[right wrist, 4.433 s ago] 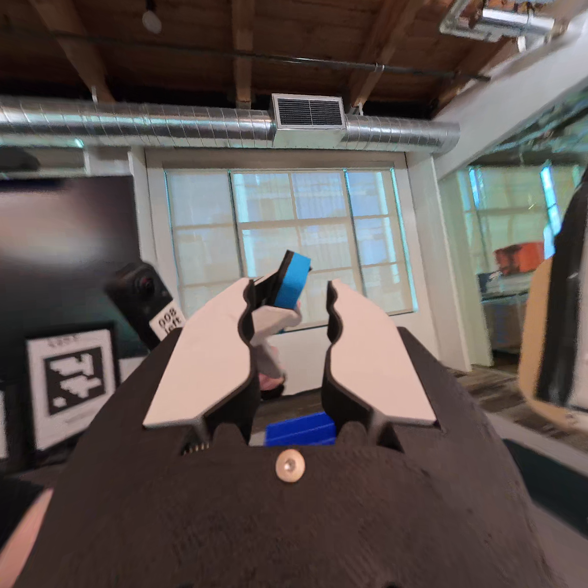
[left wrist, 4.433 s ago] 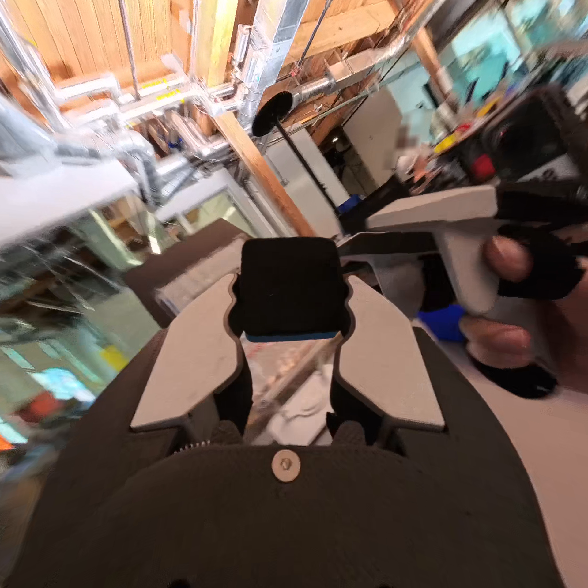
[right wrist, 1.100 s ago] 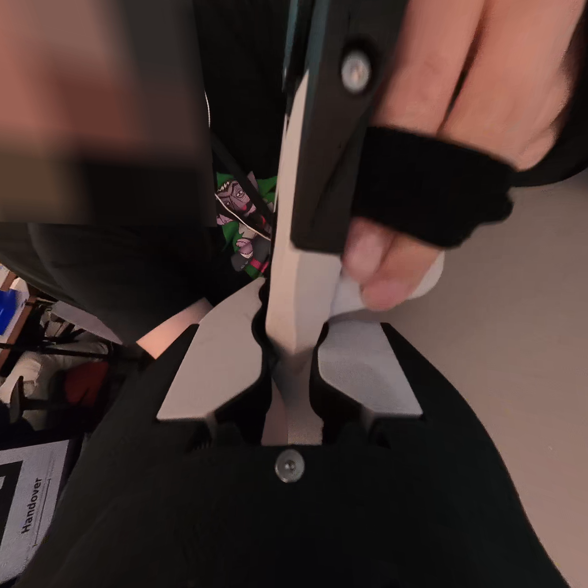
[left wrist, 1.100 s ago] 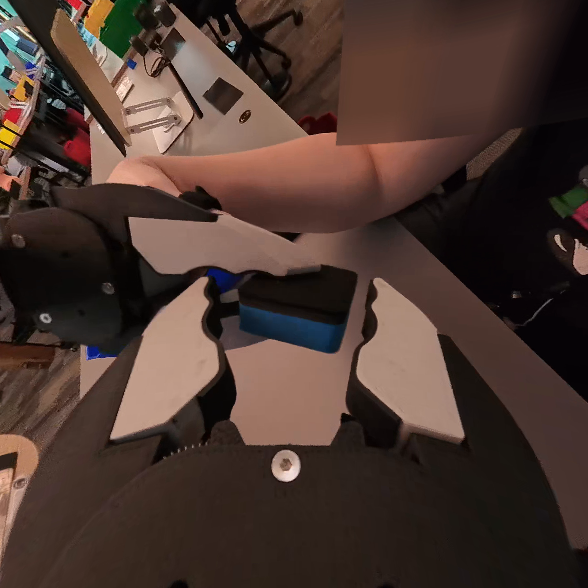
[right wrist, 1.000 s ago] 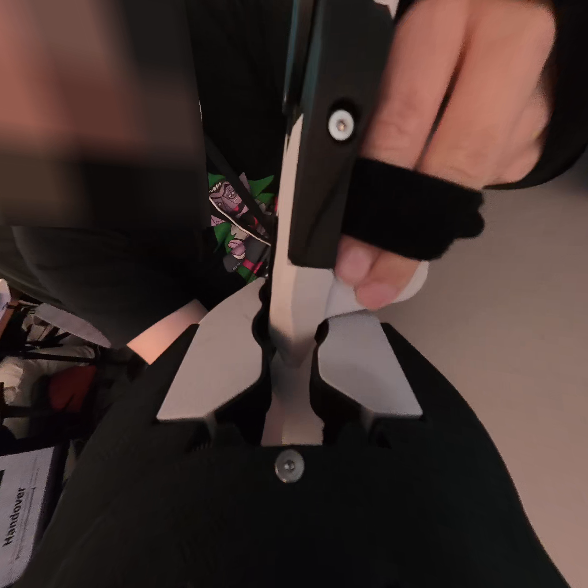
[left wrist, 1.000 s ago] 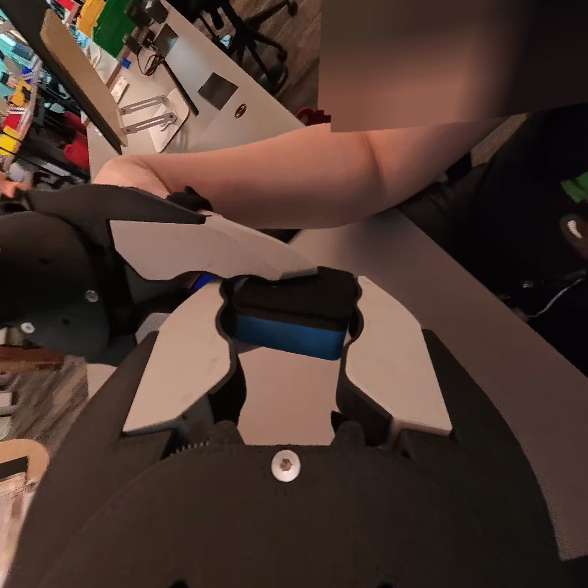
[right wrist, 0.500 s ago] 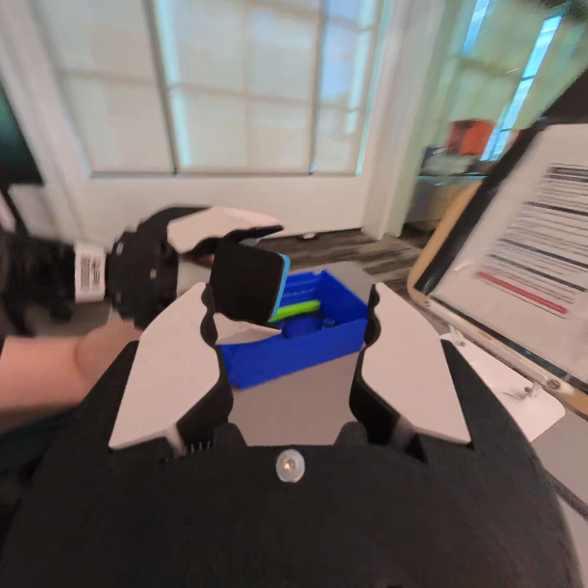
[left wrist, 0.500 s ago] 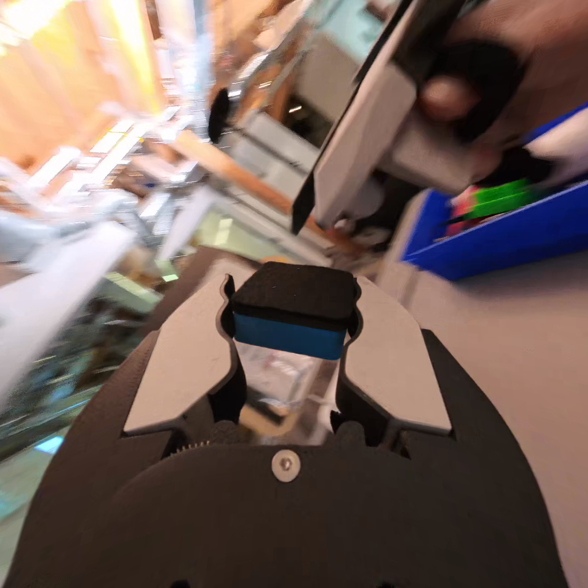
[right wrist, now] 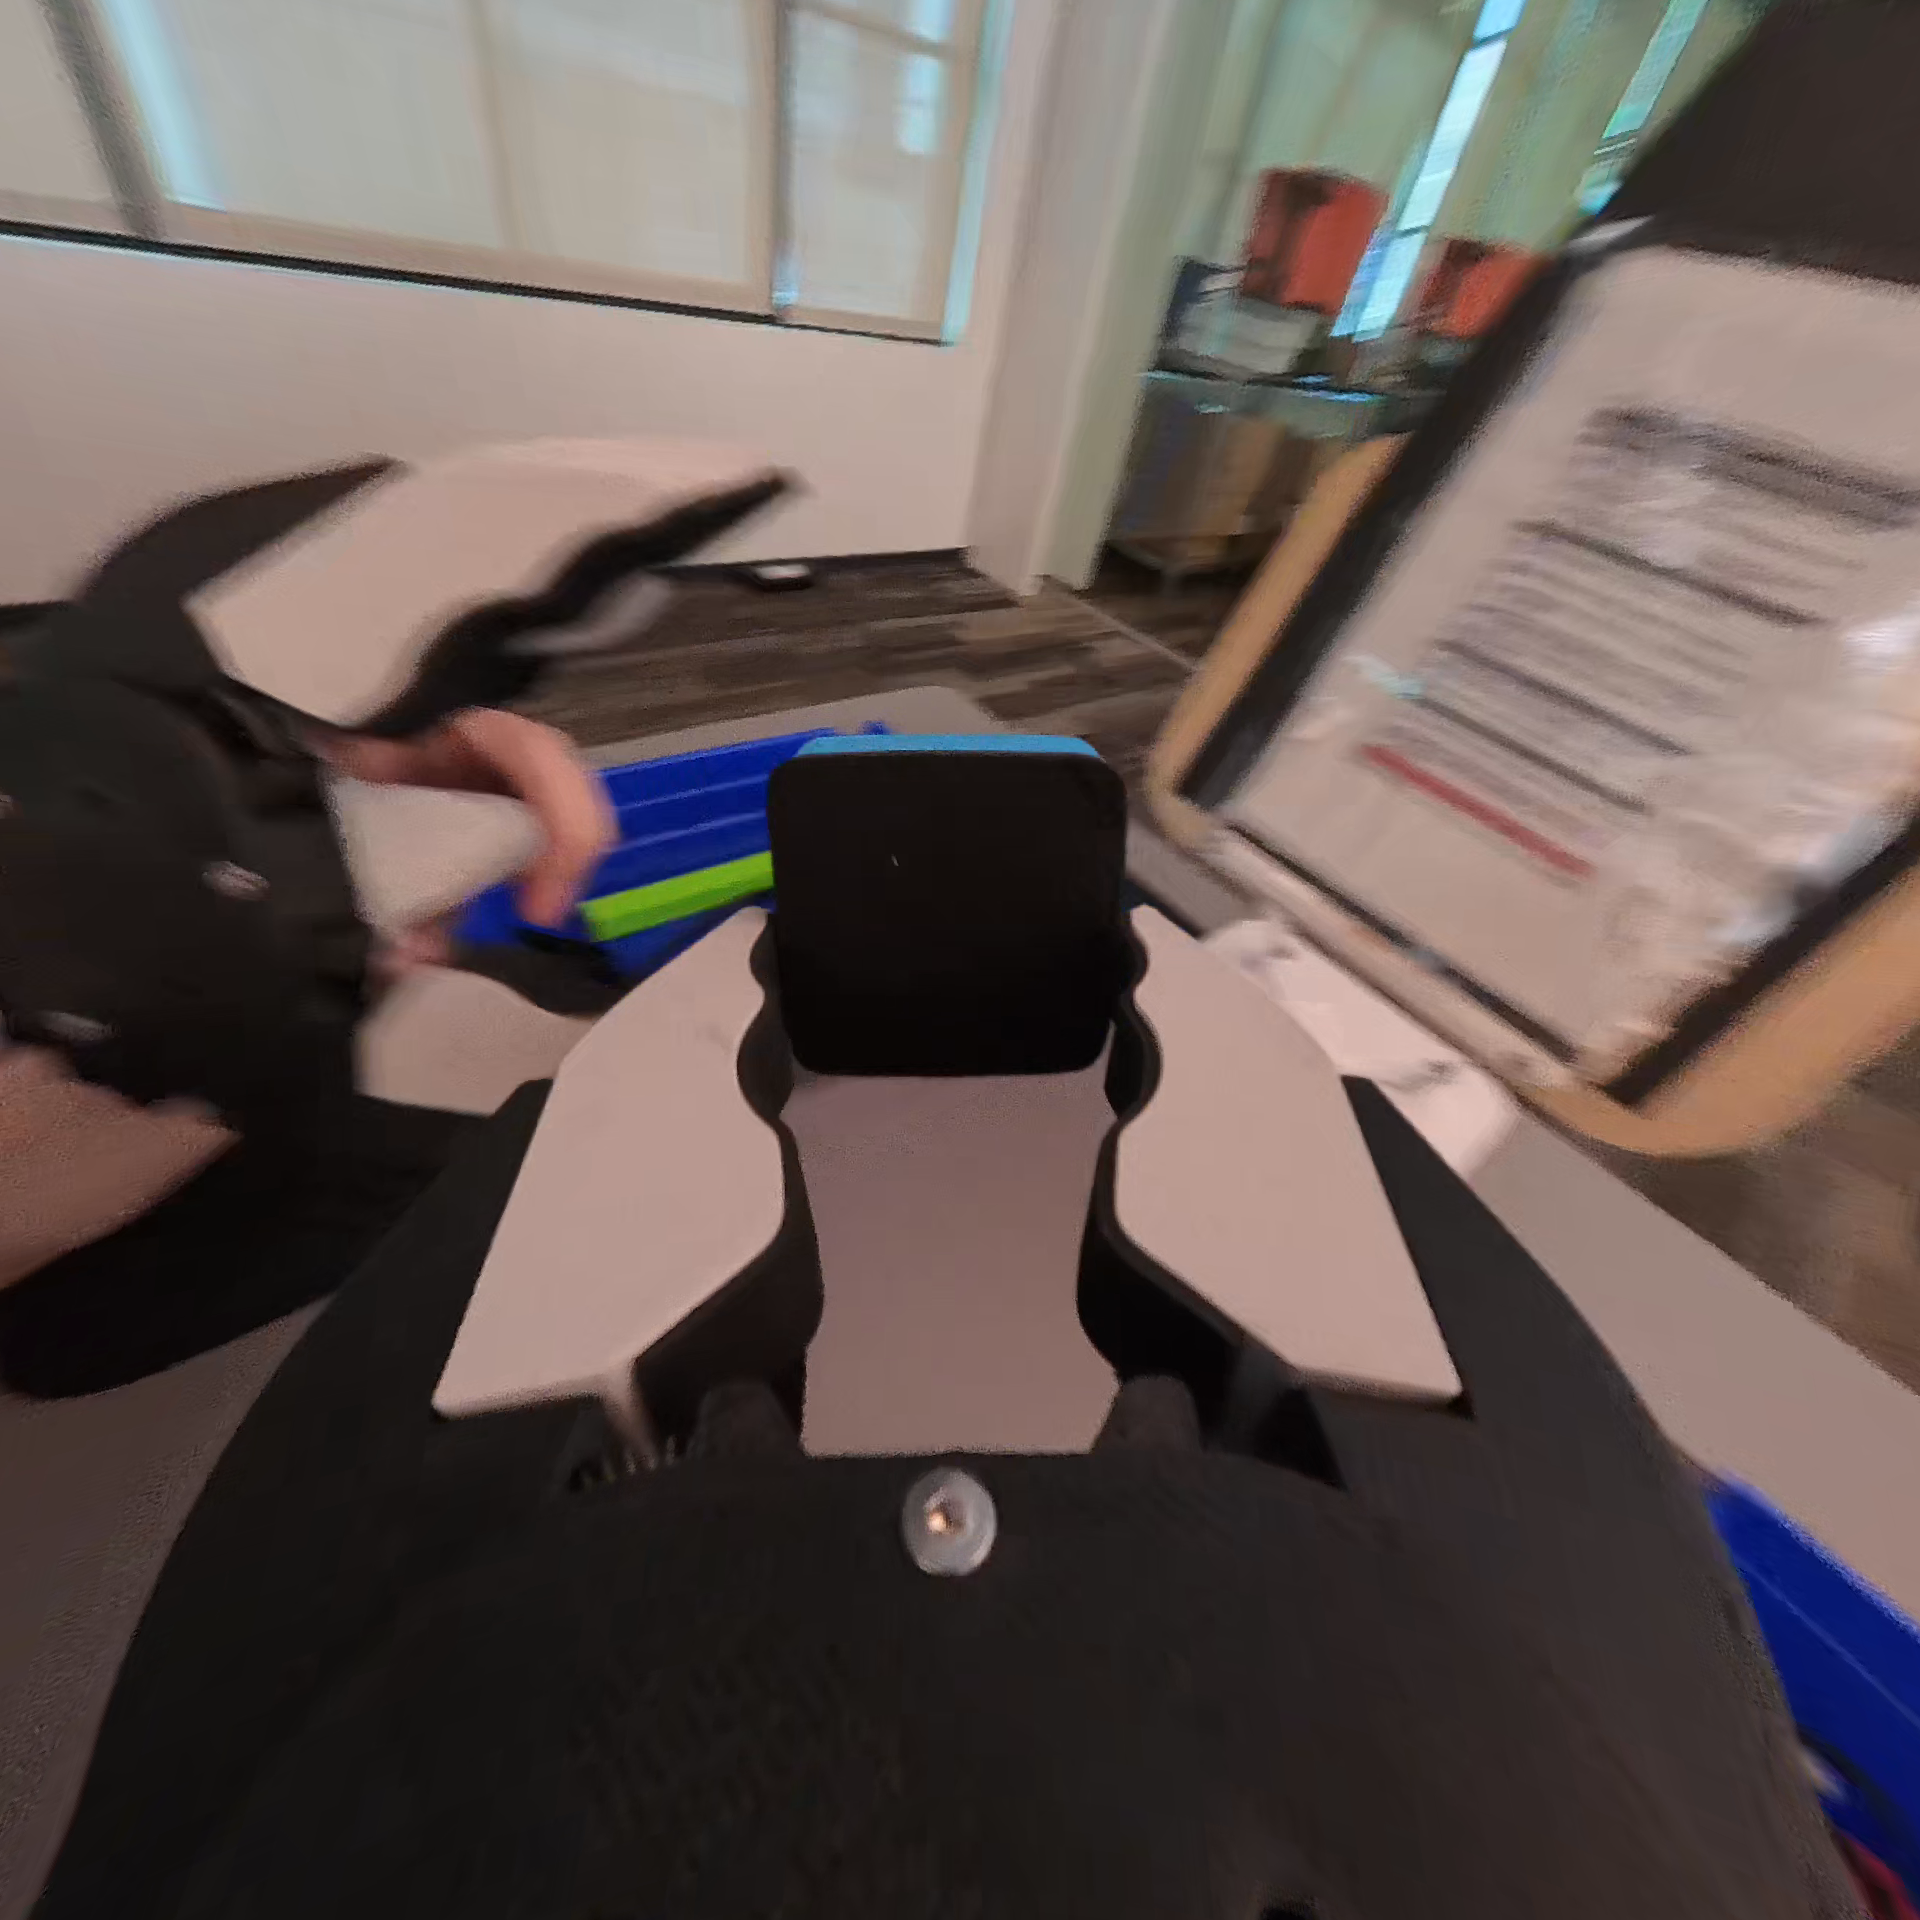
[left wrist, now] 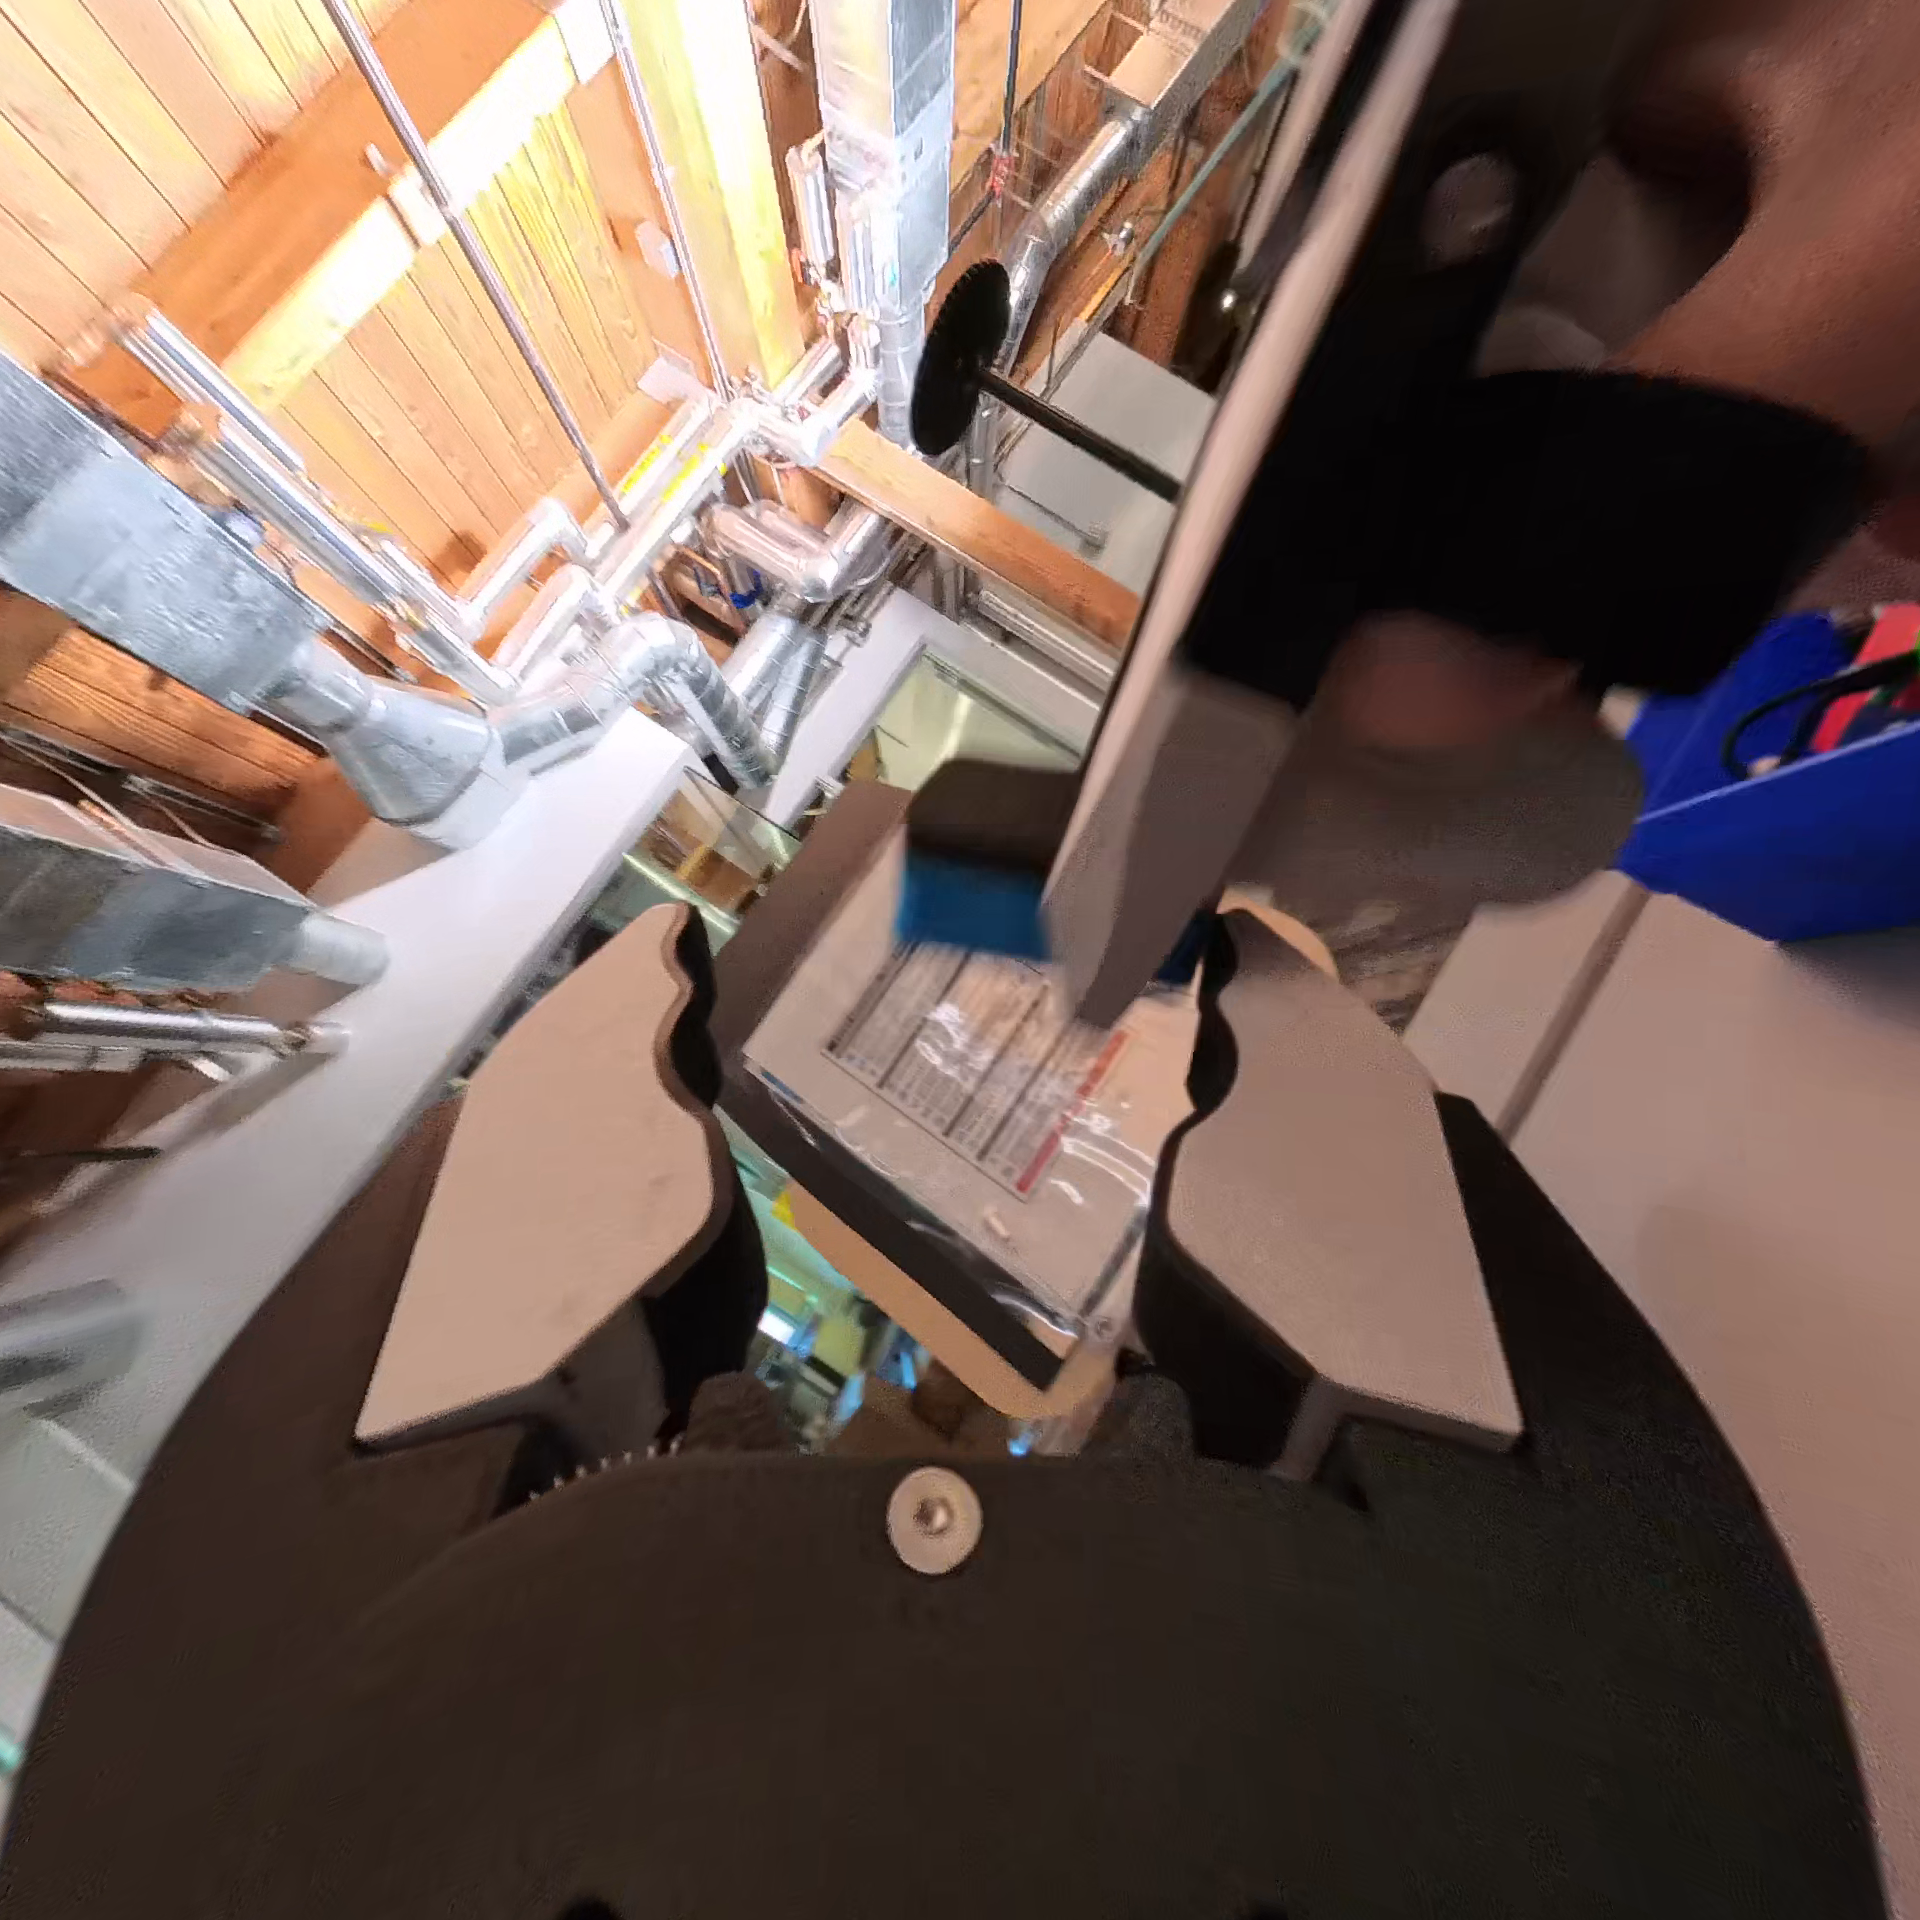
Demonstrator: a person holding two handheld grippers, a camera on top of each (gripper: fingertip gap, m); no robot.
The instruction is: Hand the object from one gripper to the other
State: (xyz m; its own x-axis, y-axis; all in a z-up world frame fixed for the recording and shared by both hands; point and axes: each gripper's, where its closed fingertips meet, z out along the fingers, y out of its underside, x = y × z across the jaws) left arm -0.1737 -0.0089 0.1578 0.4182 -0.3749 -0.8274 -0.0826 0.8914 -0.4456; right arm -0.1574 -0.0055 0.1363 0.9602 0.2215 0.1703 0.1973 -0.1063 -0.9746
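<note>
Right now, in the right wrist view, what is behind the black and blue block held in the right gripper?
Behind the block, clamped in the right gripper, a blue bin holds a green bar. The block hides the bin's right part and whatever lies there.

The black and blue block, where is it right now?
The block is clamped between the right tool's fingertips at the centre of the right wrist view, in front of the blue bin. The left tool is open and empty.

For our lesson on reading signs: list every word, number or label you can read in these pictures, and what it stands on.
Nothing can be read.
Sheet on the board: printed lines and a red bar, blurred in the right wrist view, too small in the left.
Yellow pipe tags: too small.
Block: no writing shows.
</note>
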